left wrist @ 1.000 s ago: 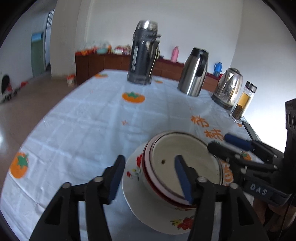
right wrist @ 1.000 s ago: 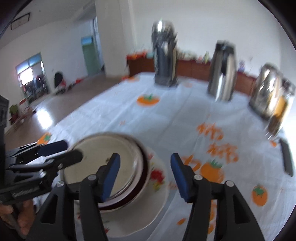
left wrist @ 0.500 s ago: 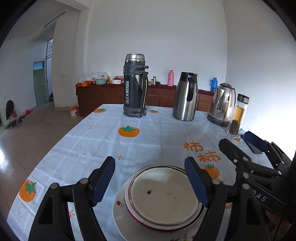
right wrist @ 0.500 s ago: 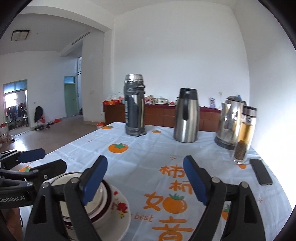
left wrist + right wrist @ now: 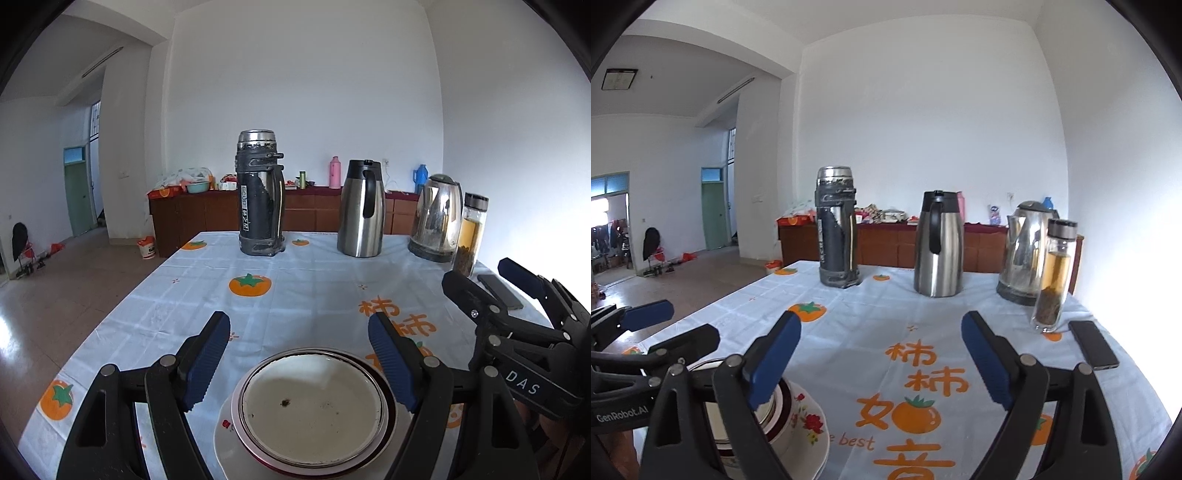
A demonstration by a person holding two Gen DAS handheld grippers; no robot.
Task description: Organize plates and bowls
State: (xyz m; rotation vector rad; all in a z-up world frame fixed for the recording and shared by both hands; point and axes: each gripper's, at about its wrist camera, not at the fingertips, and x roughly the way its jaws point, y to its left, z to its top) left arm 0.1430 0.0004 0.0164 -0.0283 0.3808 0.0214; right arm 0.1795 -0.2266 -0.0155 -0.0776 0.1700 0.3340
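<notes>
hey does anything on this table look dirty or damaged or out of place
Two things. The bowl, stacked on the floral plate, has dark specks inside. The tall black flask at the far end looks worn, its coating peeling. Nothing is spilled or tipped.

White walls [image 5: 303,92], tiled floor [image 5: 66,295], wooden sideboard [image 5: 207,214] along far wall, green door [image 5: 75,192], daylight from right.

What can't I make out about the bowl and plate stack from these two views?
- Plate, left wrist view: near rim cut off by the picture's bottom edge, sides hidden behind the left gripper.
- Bowl, right wrist view: mostly hidden behind the right gripper; how many bowls are nested cannot be told.
- Dark specks inside the bowl: too small to identify.
</notes>
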